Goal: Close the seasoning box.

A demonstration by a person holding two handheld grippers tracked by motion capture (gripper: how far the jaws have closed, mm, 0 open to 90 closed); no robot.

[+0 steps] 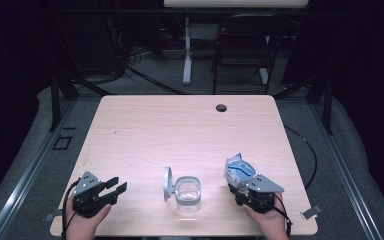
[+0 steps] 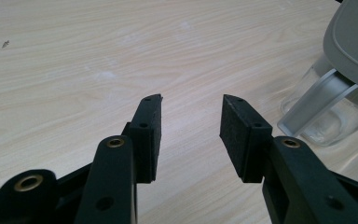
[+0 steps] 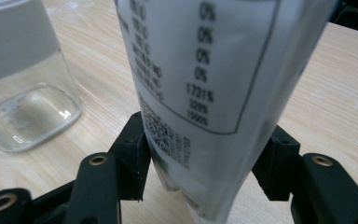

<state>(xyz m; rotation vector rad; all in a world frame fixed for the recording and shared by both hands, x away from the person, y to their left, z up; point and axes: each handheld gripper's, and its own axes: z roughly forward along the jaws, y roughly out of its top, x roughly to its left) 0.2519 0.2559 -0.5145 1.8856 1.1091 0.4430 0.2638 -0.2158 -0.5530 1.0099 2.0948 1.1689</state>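
Gripped white pouch (image 3: pixel 205 93) between right gripper (image 1: pixel 240 188) jaws, just beside open clear jar (image 1: pixel 188 192), likely for emptying. Kept left gripper (image 2: pixel 191 123) spread, empty, clear of jar lid (image 1: pixel 167 183).

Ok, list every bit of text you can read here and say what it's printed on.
On the white packet held in the right claw, a boxed table column:
"0%"
"0%"
"0%"
"0%"
"1731%"
"320%"
"1900%" (last three soft, likely readings)
The column to the left of those figures: too blurred to read.
The code block and digits below the box: too blurred.
Clear jar and table: no text.
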